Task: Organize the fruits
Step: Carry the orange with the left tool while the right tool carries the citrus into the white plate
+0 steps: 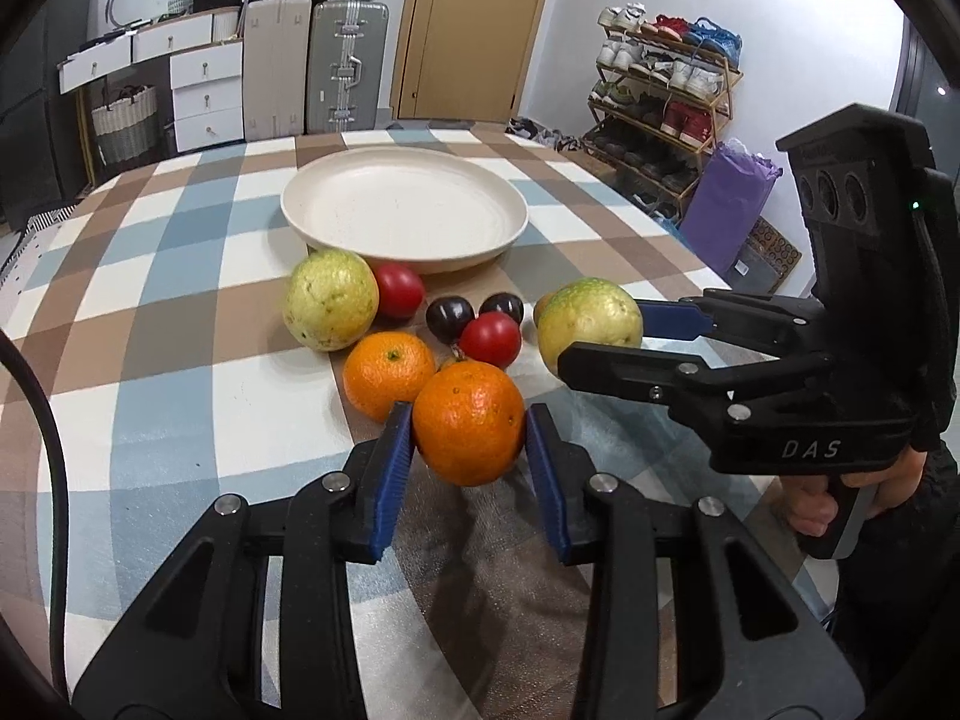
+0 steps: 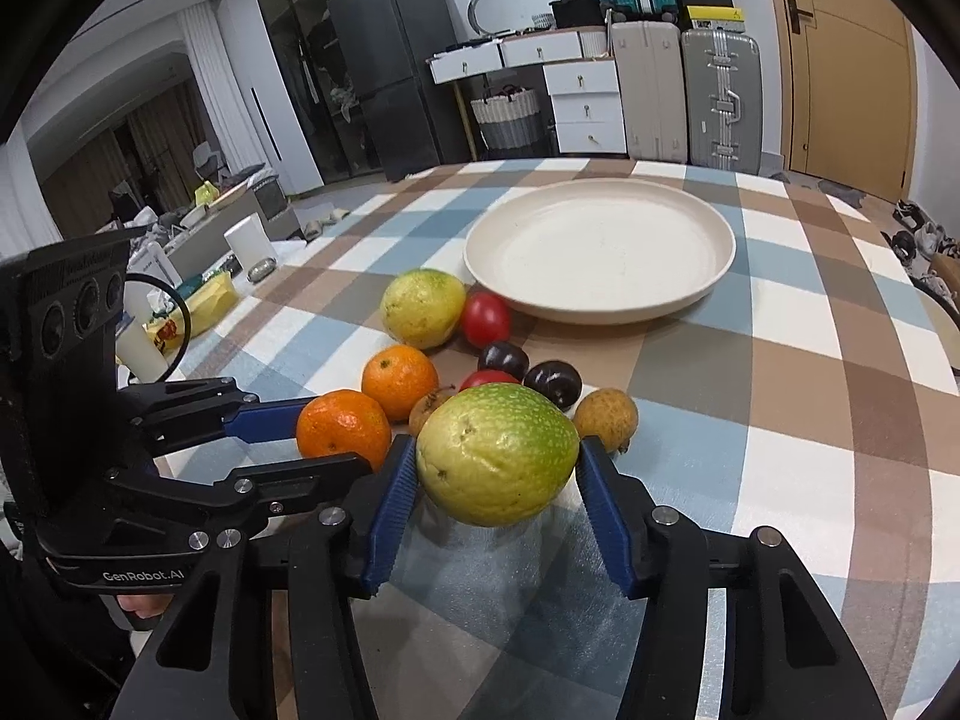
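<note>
The left tool [image 1: 468, 438] had its blue pads closed against the sides of a round orange citrus fruit [image 1: 468, 423], gripping it at the near end of the fruit cluster. The right tool [image 2: 497, 468] was likewise clamped on a large yellow-green guava-like fruit [image 2: 497, 455], pads pressed to both flanks.

Only the right wrist view showed a small brownish-yellow round fruit [image 2: 606, 418] beside the gripped guava-like fruit, and another like it [image 2: 427, 409] half hidden behind. The left wrist view alone showed the wooden shoe rack [image 1: 663, 102] and the person's hand [image 1: 840, 495] on the right tool's handle.

On the checked blue, brown and white cloth of the worktop [image 1: 180, 312] lay a second orange [image 1: 387, 373], a second yellow-green fruit [image 1: 330, 299], two red tomatoes [image 1: 490, 339] and two dark plums [image 1: 449, 318]. The shallow cream round plate [image 1: 336, 228] stood just behind the cluster, with bare cloth on both sides and the worktop's far edge close beyond.
</note>
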`<state>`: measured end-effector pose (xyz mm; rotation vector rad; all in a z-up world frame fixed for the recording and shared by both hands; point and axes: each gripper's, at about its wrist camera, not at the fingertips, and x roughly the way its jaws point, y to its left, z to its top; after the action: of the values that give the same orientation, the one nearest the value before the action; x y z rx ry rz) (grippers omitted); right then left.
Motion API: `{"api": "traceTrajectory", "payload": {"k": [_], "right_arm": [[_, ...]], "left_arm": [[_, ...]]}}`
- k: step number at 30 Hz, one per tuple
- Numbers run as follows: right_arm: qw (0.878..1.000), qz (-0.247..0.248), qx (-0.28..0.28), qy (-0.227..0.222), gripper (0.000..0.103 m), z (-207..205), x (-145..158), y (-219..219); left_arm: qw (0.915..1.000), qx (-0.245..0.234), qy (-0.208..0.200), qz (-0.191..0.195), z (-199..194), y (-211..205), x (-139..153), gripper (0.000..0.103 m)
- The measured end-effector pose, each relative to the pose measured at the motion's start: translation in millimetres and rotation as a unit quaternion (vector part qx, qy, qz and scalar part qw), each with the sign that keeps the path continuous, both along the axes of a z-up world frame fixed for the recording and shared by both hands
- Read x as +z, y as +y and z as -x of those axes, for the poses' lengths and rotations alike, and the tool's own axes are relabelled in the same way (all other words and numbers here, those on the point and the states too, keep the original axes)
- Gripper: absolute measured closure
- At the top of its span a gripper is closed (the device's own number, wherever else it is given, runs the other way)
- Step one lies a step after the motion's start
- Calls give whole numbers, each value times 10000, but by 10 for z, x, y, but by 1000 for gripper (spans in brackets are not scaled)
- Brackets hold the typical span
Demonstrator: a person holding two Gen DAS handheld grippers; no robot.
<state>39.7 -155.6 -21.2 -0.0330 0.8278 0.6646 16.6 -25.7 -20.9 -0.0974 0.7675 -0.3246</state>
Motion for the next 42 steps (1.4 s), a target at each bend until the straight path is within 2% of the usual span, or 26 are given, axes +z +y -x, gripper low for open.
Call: {"api": "traceTrajectory", "payload": {"k": [8, 19, 27, 42], "right_arm": [[9996, -199, -100, -181, 48, -68, 136, -83], [9984, -284, -232, -437, 48, -366, 314, -99], [9977, -309, -402, -452, 48, -611, 324, -73], [9972, -257, -608, -359, 48, -1003, 142, -3]], "left_arm": [[9989, 244, -388, -40, -18, 83, 226, 68], [9967, 408, -694, -117, -391, 125, 431, 68], [9958, 511, -752, -110, -732, 127, 423, 68], [9950, 690, -697, -187, -1293, 123, 248, 68]]}}
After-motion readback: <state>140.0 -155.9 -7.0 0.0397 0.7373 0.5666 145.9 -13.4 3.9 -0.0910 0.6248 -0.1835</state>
